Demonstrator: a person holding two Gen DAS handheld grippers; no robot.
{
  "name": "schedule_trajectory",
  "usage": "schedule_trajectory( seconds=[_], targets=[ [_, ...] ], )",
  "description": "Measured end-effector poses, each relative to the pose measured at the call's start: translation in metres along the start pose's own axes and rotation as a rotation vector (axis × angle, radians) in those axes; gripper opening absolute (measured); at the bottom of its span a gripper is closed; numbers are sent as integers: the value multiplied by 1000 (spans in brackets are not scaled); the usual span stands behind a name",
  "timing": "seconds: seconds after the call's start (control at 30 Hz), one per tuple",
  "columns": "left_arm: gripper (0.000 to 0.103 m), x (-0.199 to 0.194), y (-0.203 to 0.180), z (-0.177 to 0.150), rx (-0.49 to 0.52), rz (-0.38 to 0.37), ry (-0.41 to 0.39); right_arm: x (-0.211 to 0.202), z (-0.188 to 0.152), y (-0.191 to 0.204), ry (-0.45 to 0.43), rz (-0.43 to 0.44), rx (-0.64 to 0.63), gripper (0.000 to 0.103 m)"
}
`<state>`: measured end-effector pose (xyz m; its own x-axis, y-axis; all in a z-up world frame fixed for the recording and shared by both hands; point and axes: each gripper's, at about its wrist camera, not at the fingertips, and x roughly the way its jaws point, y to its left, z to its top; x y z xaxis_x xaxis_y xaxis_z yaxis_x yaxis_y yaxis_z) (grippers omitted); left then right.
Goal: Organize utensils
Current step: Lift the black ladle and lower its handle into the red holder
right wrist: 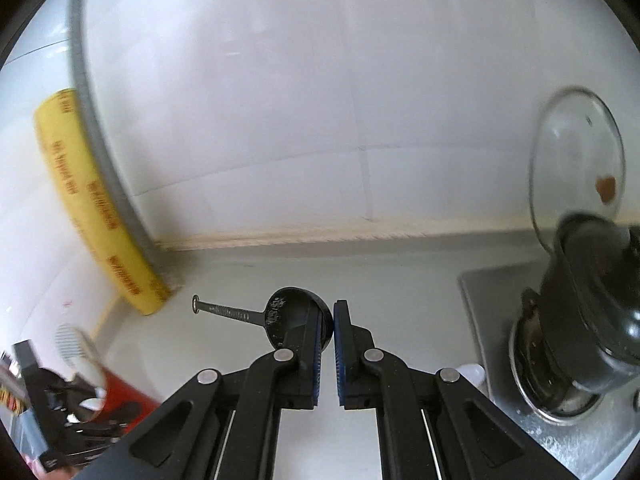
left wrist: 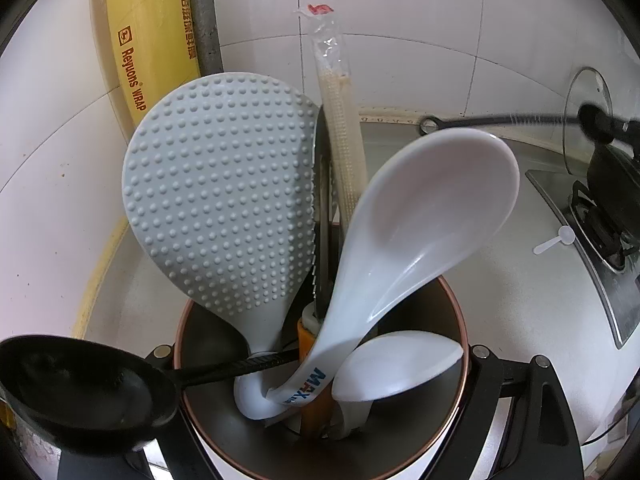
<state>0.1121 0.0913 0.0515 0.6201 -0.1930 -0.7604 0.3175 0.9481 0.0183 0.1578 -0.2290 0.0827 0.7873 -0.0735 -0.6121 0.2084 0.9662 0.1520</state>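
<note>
While the right gripper [right wrist: 327, 322] pinches one black plastic measuring spoon [right wrist: 294, 318] by its bowl rim, its handle points left.

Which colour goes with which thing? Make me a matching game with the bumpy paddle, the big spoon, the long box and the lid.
Things:
1. paddle
2. big spoon
3. long box
4. lid

Colours:
A. yellow
B. see-through
C. grey-blue
D. white

Pairs: 1-C, 2-D, 3-A, 4-B
</note>
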Motion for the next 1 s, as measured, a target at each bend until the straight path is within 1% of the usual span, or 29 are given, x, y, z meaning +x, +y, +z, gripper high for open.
schedule_trajectory(
  seconds=[0.2,0.37,0.47,0.63,0.73,0.87,1.0],
  targets=[
    [90,0,3,-2,5,-4,-5,-32,4,47,-54,79,-142,6],
    [90,2,1,-3,6,-4,-8,-51,6,69,-85,117,-219,6],
    [90,3,2,-4,-4,-11,-7,-65,8,74,-111,143,-239,6],
    [90,3,3,-5,-5,-13,-6,-84,7,81,-138,162,-285,6],
    [90,4,4,-7,-7,-16,-7,-86,8,80,-135,164,-304,6],
    [90,4,5,-7,-8,-16,-8,-94,9,77,-137,193,-307,6],
    [90,5,5,-8,-10,-20,-7,-95,6,86,-122,202,-366,6]
  ],
)
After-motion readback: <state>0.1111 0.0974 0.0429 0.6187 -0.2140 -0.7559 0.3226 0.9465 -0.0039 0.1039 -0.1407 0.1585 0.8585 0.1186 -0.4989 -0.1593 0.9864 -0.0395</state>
